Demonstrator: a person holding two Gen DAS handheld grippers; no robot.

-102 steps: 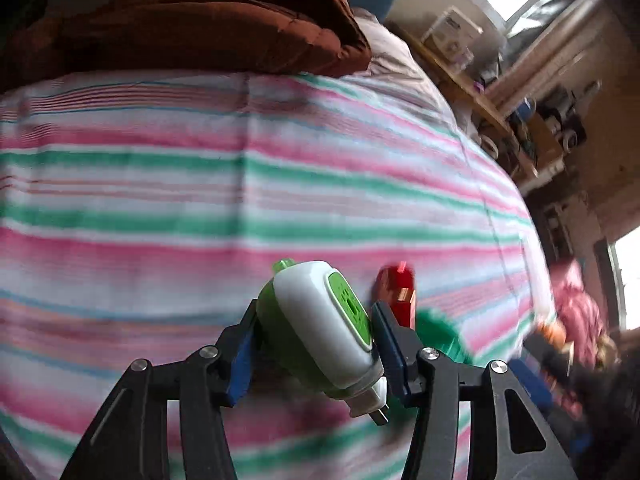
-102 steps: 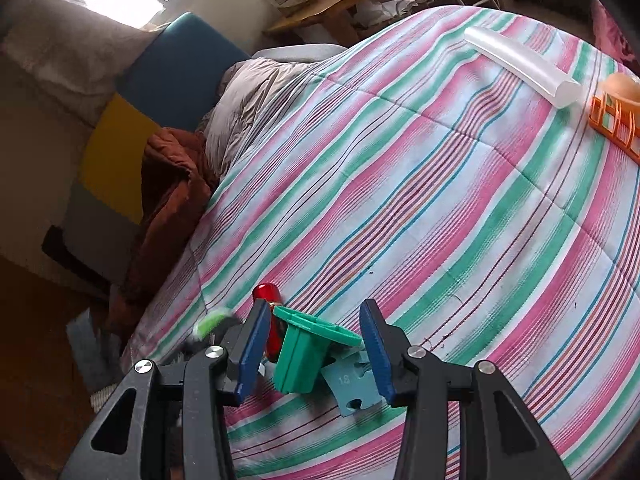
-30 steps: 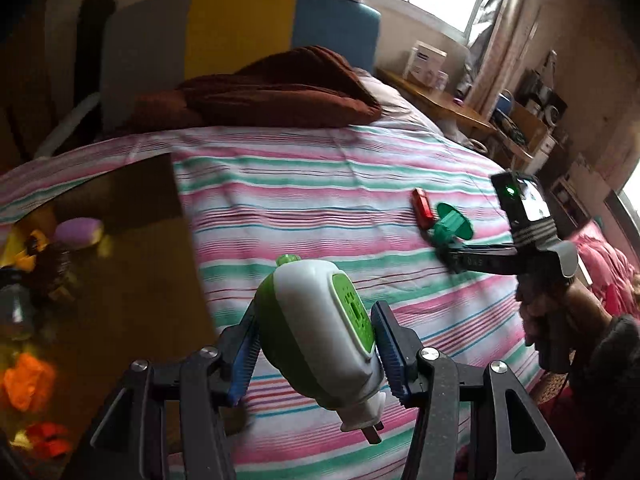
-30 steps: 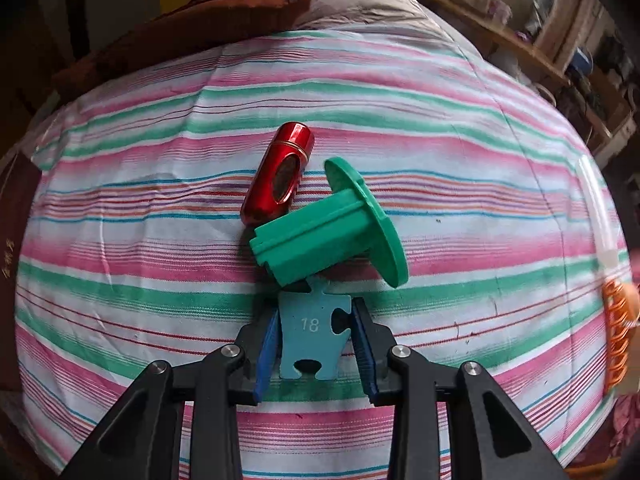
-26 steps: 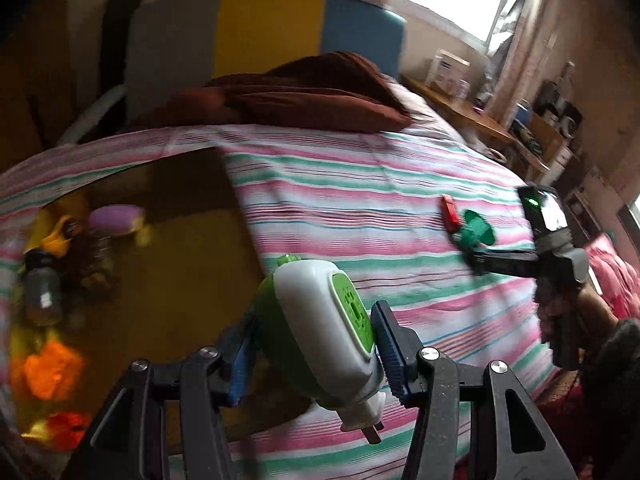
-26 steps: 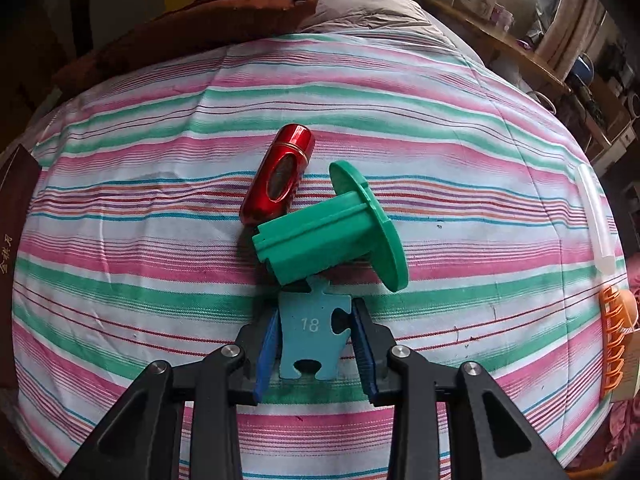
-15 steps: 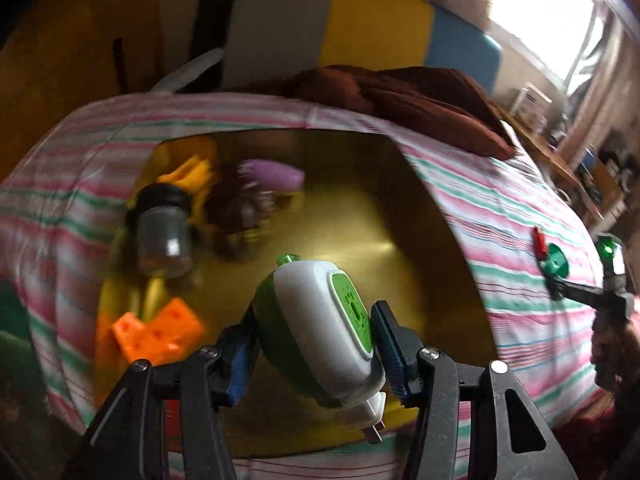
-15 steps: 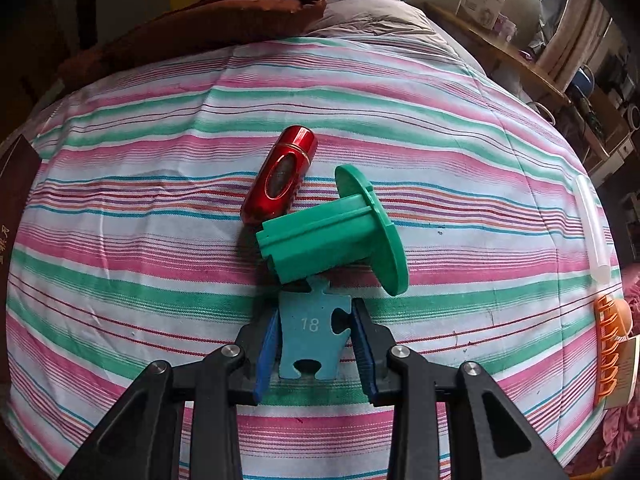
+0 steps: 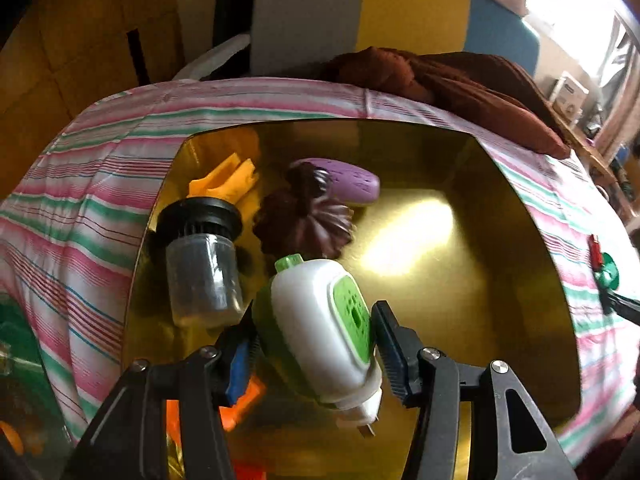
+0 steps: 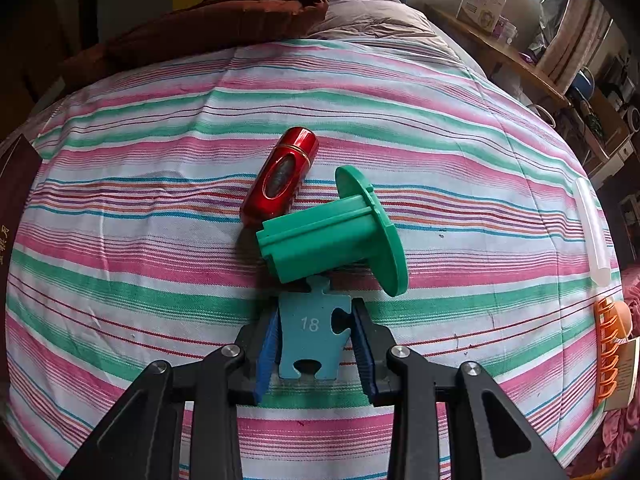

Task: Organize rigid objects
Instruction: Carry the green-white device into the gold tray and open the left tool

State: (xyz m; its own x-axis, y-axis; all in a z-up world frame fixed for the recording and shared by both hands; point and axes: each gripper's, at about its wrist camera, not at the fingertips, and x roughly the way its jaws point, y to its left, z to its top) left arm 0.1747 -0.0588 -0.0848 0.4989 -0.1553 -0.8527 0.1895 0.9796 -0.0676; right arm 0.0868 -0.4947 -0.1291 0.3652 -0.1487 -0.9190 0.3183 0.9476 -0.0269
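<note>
Left tongs [image 9: 314,344] are opening around the white-green plug [image 9: 320,320] over the gold box [image 9: 520,240], seemingly dropping it; right tongs [image 10: 314,340] clench the puzzle piece [image 10: 308,332], the green spool [image 10: 332,236] at twelve o'clock.

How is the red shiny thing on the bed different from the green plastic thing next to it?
The red shiny thing is a smooth, rounded capsule; the green plastic thing is a blocky stem with a wide flat disc at one end. The red one is glossy with a dark oval window; the green one is matte and plain. The red one looks slimmer. Both lie on their sides on the striped bedcover, close together.
</note>
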